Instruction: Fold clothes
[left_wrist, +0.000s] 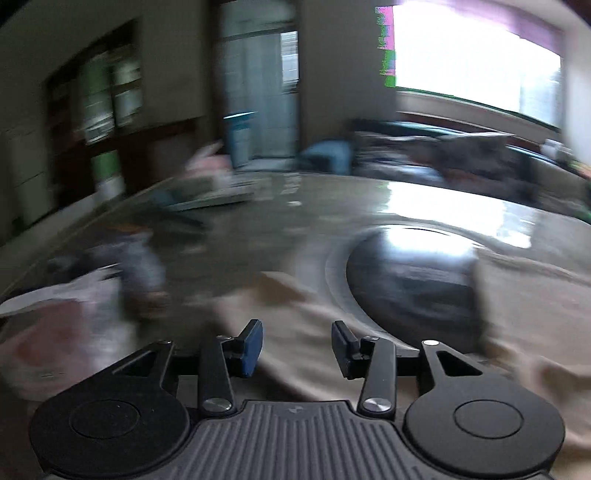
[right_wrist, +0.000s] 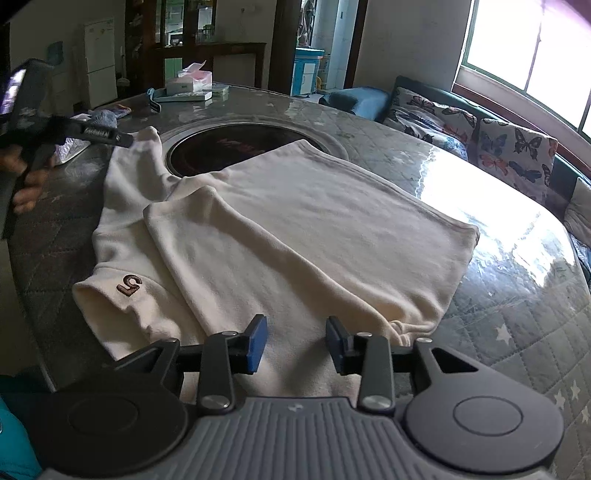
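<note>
Cream shirt (right_wrist: 295, 221) lay on worktop (right_wrist: 498, 314); sleeve read "5" (right_wrist: 129, 285). Both claws, left (left_wrist: 297, 347) and right (right_wrist: 296, 341), stood apart, empty.

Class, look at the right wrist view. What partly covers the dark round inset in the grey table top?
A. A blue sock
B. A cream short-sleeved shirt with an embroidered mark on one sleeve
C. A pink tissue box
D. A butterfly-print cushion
B: the cream short-sleeved shirt lies folded with its far edge over the dark round inset.
</note>
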